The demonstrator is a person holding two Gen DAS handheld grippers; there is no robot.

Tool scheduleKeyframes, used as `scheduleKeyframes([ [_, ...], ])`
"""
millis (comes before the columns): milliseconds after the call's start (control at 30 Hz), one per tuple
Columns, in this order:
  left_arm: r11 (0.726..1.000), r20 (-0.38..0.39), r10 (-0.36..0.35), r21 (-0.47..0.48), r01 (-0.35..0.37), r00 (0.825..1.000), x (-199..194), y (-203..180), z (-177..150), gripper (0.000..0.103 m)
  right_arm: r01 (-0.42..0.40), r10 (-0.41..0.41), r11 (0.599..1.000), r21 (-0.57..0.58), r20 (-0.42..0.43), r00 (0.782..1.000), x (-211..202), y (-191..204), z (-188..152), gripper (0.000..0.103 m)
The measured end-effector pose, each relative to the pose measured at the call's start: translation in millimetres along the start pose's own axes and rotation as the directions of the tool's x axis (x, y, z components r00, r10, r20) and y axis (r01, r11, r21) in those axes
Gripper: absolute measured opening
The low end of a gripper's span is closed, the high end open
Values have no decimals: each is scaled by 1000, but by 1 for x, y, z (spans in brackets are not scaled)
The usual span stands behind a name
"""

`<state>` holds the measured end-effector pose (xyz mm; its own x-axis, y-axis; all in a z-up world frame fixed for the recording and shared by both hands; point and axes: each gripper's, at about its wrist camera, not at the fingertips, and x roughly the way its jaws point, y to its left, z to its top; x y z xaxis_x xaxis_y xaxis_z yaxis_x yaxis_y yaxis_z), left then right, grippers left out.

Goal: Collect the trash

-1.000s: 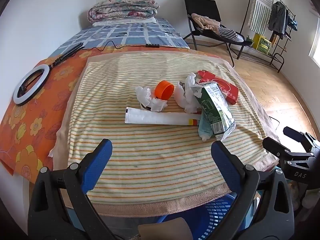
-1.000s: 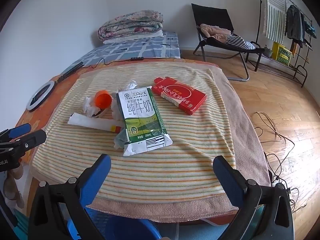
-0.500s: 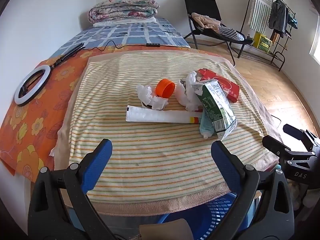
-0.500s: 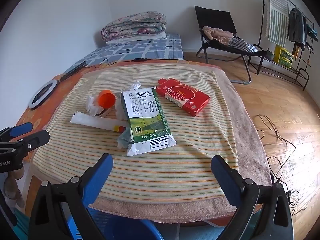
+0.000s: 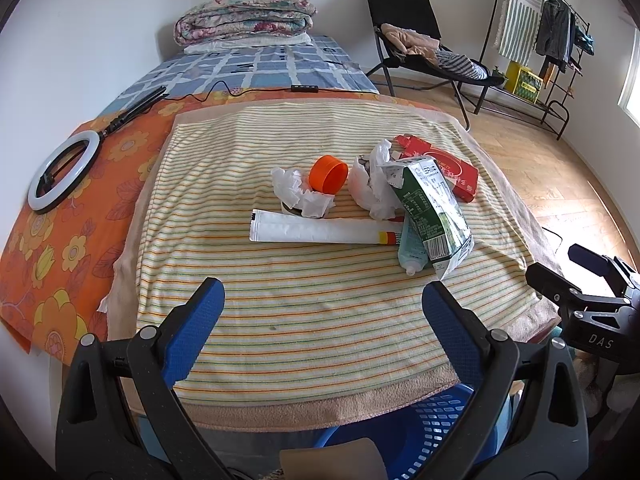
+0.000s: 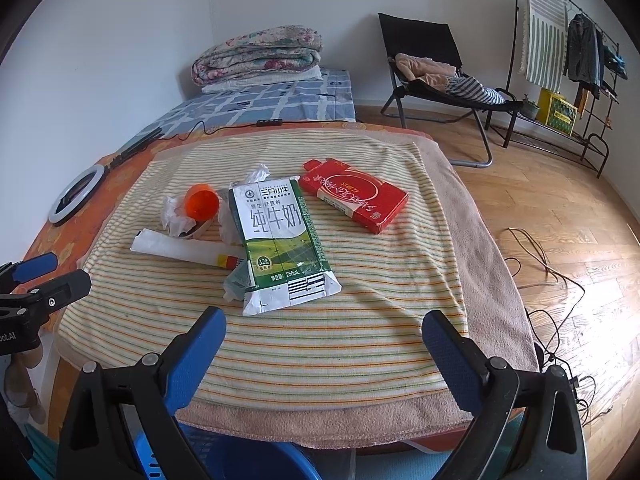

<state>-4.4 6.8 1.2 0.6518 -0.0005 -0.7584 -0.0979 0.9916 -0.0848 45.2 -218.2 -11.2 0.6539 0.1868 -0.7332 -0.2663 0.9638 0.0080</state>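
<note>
- While we hold 2 grippers over the near edge of the striped towel (image 5: pixel 280 280), both stand with fingers spread wide and empty: the left gripper (image 5: pixel 322 308) and the right gripper (image 6: pixel 323 338).
- We count 1 green-and-white milk carton (image 6: pixel 280 236), flattened, lying near the towel's middle, its far end propped on crumpled white paper (image 5: pixel 370 184).
- 1 red carton (image 6: pixel 354 196) lies flat toward the towel's far right corner, just beside the milk carton.
- 1 orange cup (image 5: pixel 328 174) lies on its side, left of the milk carton, touching 1 wad of white tissue (image 5: pixel 298 196).
- 1 long white tube (image 5: pixel 320 232) lies across the towel's middle, its capped end under the milk carton.
- 1 pale green tube (image 5: pixel 412 246) pokes out from beneath the milk carton's near end.
- 1 blue basket (image 5: pixel 420 436) sits below the towel's near edge; we cannot tell what is in it.
</note>
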Motion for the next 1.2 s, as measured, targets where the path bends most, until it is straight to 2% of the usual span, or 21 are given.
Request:
scheduleKeyframes([
  [1200, 1000, -1, 3, 6, -3, 1000, 0, -2, 0, 101, -9, 9, 1000, 2, -29, 1000, 5, -2, -4, 100],
])
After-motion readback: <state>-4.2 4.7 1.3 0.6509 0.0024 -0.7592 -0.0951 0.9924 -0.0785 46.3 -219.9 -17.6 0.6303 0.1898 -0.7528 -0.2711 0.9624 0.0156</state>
